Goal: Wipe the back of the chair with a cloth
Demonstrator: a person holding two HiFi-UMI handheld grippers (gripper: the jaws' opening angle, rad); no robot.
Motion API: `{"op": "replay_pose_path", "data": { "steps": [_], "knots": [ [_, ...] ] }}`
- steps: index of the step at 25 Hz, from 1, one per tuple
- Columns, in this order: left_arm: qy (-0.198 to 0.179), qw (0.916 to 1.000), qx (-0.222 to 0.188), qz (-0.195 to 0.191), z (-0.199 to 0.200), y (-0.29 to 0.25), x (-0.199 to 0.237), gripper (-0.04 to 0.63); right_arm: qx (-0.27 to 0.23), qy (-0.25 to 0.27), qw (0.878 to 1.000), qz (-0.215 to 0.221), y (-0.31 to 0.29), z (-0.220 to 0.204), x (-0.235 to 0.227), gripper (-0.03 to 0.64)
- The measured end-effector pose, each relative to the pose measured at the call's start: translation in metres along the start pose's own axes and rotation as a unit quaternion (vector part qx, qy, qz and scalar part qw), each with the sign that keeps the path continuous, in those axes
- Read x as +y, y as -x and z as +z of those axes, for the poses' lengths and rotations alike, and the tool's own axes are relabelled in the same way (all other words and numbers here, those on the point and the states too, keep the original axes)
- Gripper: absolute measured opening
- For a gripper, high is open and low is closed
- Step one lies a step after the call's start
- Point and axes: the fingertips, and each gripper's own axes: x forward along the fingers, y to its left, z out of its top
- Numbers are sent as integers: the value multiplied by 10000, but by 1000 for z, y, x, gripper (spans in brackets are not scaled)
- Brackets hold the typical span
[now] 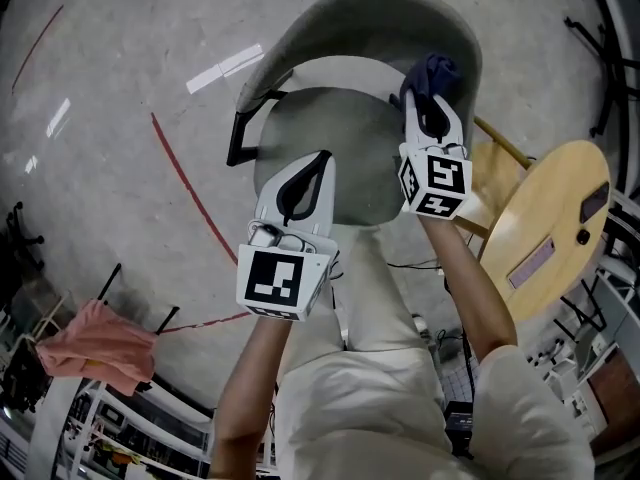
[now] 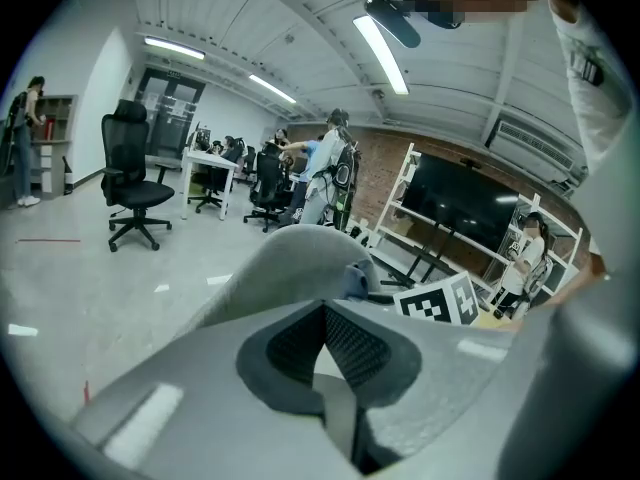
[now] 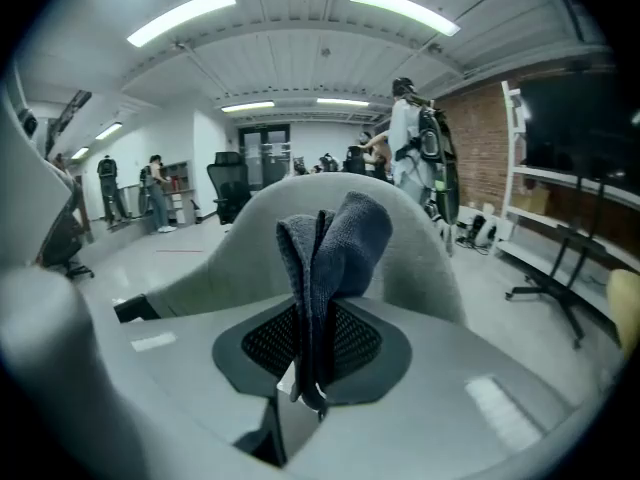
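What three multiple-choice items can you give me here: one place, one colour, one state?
1. Where is the cloth?
A) on the round table
B) in the right gripper, by the chair's back
C) on the seat
2. The cloth's colour?
A) yellow
B) white
C) dark blue
3. The left gripper is:
A) shut, empty
B) wide open
C) shut on the cloth

1 B: the right gripper's jaws clamp the cloth in front of the backrest.
2 C: dark blue in both views.
3 A: jaws meet, nothing between.
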Motion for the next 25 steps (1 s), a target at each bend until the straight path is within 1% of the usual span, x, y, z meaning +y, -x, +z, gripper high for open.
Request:
{"op": "replay_pose_path", "data": {
  "steps": [2, 4, 7, 11, 13, 16, 25],
  "knots": [
    [-18, 10000, -23, 3, 0, 0, 1, 2, 126, -156, 9981, -586, 9, -11, -20, 72],
    [-28, 10000, -38, -31, 2, -1, -1, 2, 193, -231, 9940, -1052, 19, -21, -34, 72],
    [-40, 10000, -26, -73, 1, -3, -2, 2, 201, -299, 9891, -1430, 28, -29, -46, 72],
    [-35, 9999, 0, -108, 1, -5, -2, 2, 246, -447, 9834, -1741, 27, -36, -60, 72],
    [-18, 9999, 31, -109, -2, -5, -3, 2, 289, -469, 9821, -1803, 22, -40, -65, 72],
    [-19, 9999, 84, -105, -5, -6, -4, 2, 334, -435, 9826, -1776, 12, -42, -69, 72],
    [-35, 9999, 49, -119, -4, -13, 0, 2, 370, -126, 9907, -1307, -19, -33, -57, 72]
  ]
}}
